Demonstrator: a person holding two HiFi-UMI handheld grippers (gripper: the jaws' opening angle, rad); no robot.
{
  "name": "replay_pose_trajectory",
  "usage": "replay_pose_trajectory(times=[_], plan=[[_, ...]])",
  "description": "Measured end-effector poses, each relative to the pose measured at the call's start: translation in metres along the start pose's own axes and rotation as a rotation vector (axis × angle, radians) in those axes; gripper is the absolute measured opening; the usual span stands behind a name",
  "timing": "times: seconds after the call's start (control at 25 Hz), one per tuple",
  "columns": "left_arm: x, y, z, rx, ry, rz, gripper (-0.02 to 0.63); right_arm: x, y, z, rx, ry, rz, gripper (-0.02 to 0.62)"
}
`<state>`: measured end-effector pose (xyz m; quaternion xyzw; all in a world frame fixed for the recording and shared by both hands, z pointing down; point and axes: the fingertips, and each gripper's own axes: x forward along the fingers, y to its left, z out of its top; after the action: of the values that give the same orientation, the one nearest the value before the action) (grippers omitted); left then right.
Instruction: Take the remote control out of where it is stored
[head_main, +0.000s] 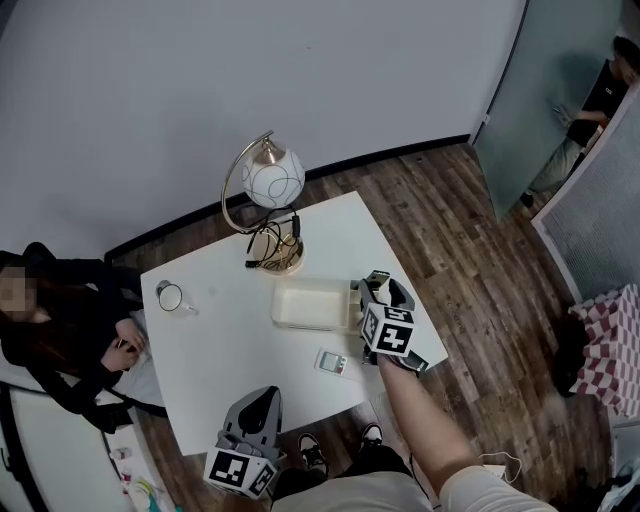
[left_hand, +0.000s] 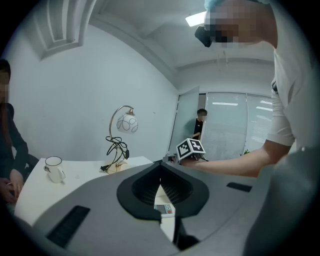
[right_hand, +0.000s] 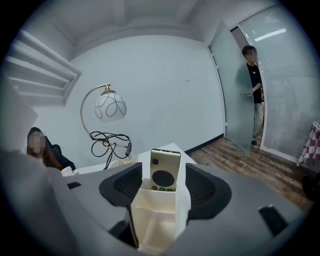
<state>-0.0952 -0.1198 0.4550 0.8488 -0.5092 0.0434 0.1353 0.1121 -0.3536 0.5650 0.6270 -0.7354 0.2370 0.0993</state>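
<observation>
Two claws. The right claw (right_hand: 164, 175) is spread wide and grasps nothing. A white box (right_hand: 157, 220) sits between its jaws, and the remote (right_hand: 165, 165) stands upright in the box's far compartment, between the jaw tips. The left claw (left_hand: 161, 167) is closed and empty at the table (head_main: 220, 340) edge, with a small device (left_hand: 165, 210) ahead of it.

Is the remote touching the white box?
Touching. The right gripper view shows the remote standing upright with its bottom end sunk into a compartment of the white box, with no gap at the front wall.
</observation>
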Motion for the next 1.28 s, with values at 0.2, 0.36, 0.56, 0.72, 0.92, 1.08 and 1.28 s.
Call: replay_pose_trajectory(times=[0.2,0.36,0.56,0.72,0.92,1.08,1.28], plan=[[0.002,0.005,-0.003,-0.006,0.013,0.002,0.008,0.009,0.002,-0.002,0.06,-0.014,-0.014,0.256],[0.004,0.006,-0.005,-0.006,0.019,0.002,0.008,0.012,0.001,-0.006,0.075,-0.016,-0.056,0.252],[0.003,0.011,-0.009,-0.013,0.029,0.01,0.008,0.015,-0.004,-0.009,0.06,-0.019,-0.086,0.218],[0.002,0.011,-0.012,-0.021,0.035,0.012,0.008,0.016,-0.003,-0.008,0.045,-0.025,-0.084,0.207],[0.002,0.01,-0.01,-0.026,0.029,0.014,0.007,0.012,0.0,-0.004,0.02,-0.038,-0.078,0.199],[0.002,0.012,-0.007,-0.027,0.019,0.018,0.008,0.002,0.006,0.012,-0.046,-0.086,-0.061,0.198],[0.002,0.015,-0.006,-0.035,0.009,0.019,0.008,-0.013,0.011,0.033,-0.104,-0.145,-0.016,0.192]])
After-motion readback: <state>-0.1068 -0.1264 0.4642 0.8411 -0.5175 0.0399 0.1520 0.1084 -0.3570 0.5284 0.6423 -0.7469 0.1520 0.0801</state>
